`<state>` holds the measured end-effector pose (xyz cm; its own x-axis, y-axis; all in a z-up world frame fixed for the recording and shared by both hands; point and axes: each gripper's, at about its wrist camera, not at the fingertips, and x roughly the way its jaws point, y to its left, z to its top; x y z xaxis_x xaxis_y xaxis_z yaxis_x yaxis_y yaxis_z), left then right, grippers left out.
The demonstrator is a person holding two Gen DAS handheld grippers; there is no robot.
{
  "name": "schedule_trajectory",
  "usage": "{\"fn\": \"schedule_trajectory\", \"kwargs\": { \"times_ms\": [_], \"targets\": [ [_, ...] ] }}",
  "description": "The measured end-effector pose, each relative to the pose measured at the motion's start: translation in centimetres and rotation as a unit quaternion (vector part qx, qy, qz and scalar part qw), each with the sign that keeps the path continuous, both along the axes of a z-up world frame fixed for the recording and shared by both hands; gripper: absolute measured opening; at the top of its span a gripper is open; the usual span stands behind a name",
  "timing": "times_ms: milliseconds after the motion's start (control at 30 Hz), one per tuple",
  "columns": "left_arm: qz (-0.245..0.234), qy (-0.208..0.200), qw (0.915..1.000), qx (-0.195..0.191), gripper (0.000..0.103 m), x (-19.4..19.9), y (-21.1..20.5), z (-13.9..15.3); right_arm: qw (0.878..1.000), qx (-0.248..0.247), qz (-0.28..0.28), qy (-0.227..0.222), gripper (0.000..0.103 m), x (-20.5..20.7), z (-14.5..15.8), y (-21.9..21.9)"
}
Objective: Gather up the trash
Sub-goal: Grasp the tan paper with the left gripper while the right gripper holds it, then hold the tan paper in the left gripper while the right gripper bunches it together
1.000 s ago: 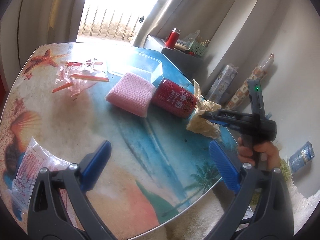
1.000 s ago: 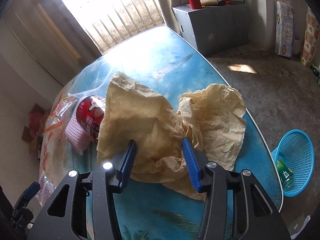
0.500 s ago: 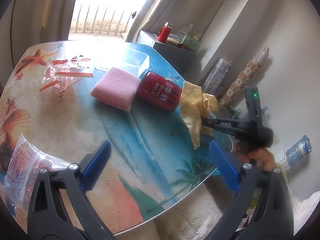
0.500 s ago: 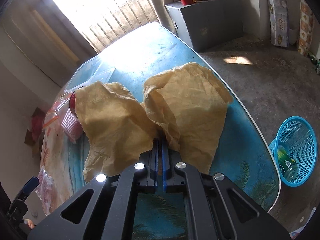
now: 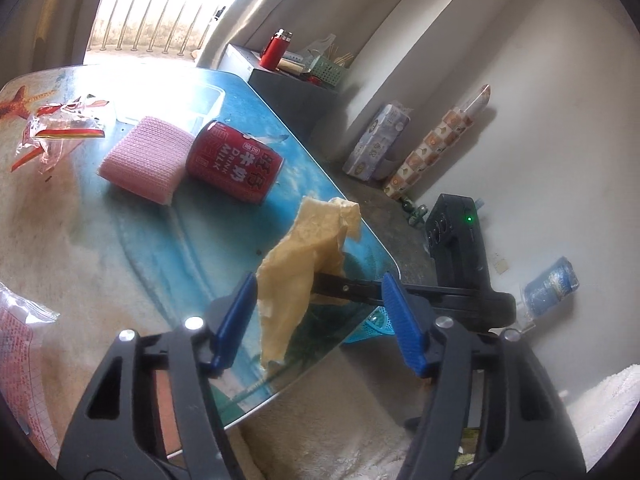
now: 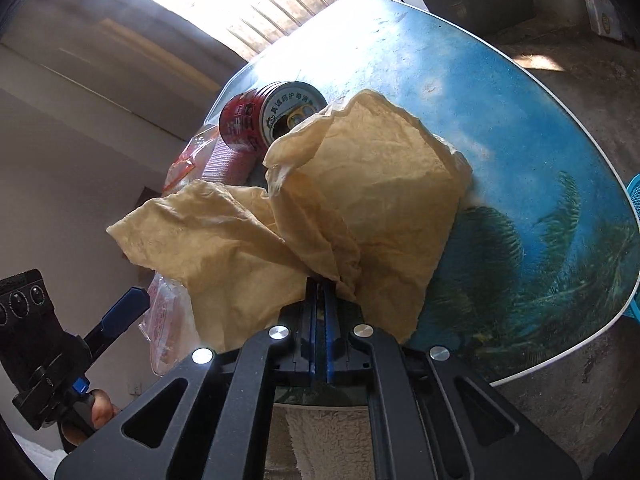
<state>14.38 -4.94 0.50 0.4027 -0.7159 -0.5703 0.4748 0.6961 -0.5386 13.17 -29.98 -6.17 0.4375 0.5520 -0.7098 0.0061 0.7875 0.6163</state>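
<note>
Sunlit from the window, the sea-print bench (image 6: 500,128) carries a limp, featherlight yellow paper (image 6: 360,200), centre frame, pinched at its gathered middle by the right claw (image 6: 320,300); the empty left claw (image 5: 316,320) is closing.

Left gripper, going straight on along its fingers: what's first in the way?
Probably the crumpled yellow paper hanging from the right gripper, directly between the left gripper fingers, jaws closing; depth is unclear. Beyond lies the table.
</note>
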Motion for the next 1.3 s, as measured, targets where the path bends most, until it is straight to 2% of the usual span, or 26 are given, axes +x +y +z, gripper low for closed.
{"fn": "schedule_trajectory", "kwargs": {
  "times_ms": [133,167,300,400,533,600,867,900,933,1033,1133,1200,1300],
  "targets": [
    [-0.005,0.009,0.9999,0.004,0.042,0.3,-0.8,-0.7,1.000,-0.005,0.000,-0.027,0.037,-0.2,1.3,-1.0],
    [-0.005,0.013,0.9999,0.006,0.041,0.4,-1.0,-0.9,0.999,-0.013,0.000,-0.037,0.040,-0.4,1.8,-1.2],
    [0.001,0.027,0.9995,0.018,0.037,1.3,-1.5,-1.9,0.997,-0.031,-0.006,-0.072,0.041,-0.9,3.7,-2.0],
    [0.004,0.029,0.9991,0.031,0.036,1.8,-2.0,-2.3,0.995,-0.040,-0.034,-0.088,0.041,-0.8,4.5,-3.2],
    [0.019,0.041,0.9967,0.068,0.029,2.8,-2.6,-3.5,0.993,-0.061,-0.079,-0.068,0.041,0.8,3.7,-4.5],
    [0.024,0.050,0.9960,0.071,0.029,3.0,-2.5,-4.0,0.993,-0.057,-0.088,-0.056,0.036,2.0,2.9,-5.2],
    [0.053,0.048,0.9900,0.121,0.030,3.0,-1.1,-4.5,0.995,-0.074,-0.070,-0.014,0.016,3.0,0.3,-3.8],
    [0.057,0.045,0.9897,0.124,0.035,3.0,-0.8,-4.4,0.995,-0.074,-0.067,-0.011,0.016,3.0,0.1,-3.6],
    [0.062,0.039,0.9897,0.123,0.041,2.9,-0.4,-4.1,0.995,-0.074,-0.065,-0.010,0.015,3.0,0.1,-3.3],
    [0.069,0.013,0.9927,0.098,0.042,2.5,0.7,-2.9,0.995,-0.076,-0.060,-0.010,0.013,2.9,0.0,-3.1],
    [0.045,0.004,0.9966,0.069,0.042,2.6,0.6,-2.2,0.997,-0.062,-0.051,-0.005,0.010,2.8,-0.1,-2.7],
    [0.019,0.029,0.9982,0.049,0.044,3.2,-0.2,-2.7,0.998,-0.050,-0.044,-0.003,0.010,2.8,-0.3,-2.3],
    [0.006,0.094,0.9956,-0.006,0.047,4.4,-0.6,-4.8,0.999,-0.033,-0.037,0.001,0.009,2.9,-0.5,-1.8]
  ]
}}
